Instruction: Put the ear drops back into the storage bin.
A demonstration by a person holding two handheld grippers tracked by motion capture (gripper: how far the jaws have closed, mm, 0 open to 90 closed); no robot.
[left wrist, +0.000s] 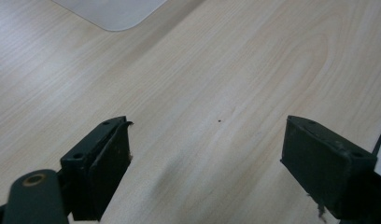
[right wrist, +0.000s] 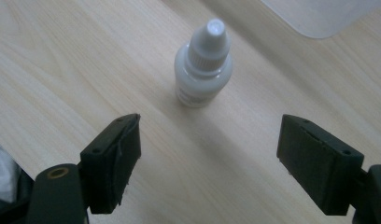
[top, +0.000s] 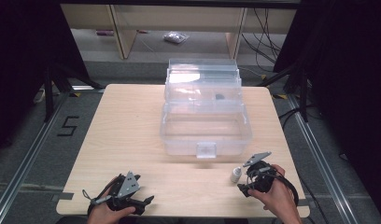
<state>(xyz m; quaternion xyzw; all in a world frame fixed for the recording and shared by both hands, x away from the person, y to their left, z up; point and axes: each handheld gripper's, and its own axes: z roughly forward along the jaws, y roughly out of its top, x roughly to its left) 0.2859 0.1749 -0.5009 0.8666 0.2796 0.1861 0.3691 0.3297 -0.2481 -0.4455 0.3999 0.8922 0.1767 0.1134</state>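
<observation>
Beyond open right tool (right wrist: 207, 158), dropper bottle (right wrist: 202, 65).

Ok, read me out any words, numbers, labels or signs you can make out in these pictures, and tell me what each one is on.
"5": dark figure marked on the grey floor left of the table.
Small white dropper bottle: a label band low on its body, print too blurred to read.
Clear plastic box: no lettering I can make out.
Left gripper and right gripper: no markings readable.
</observation>
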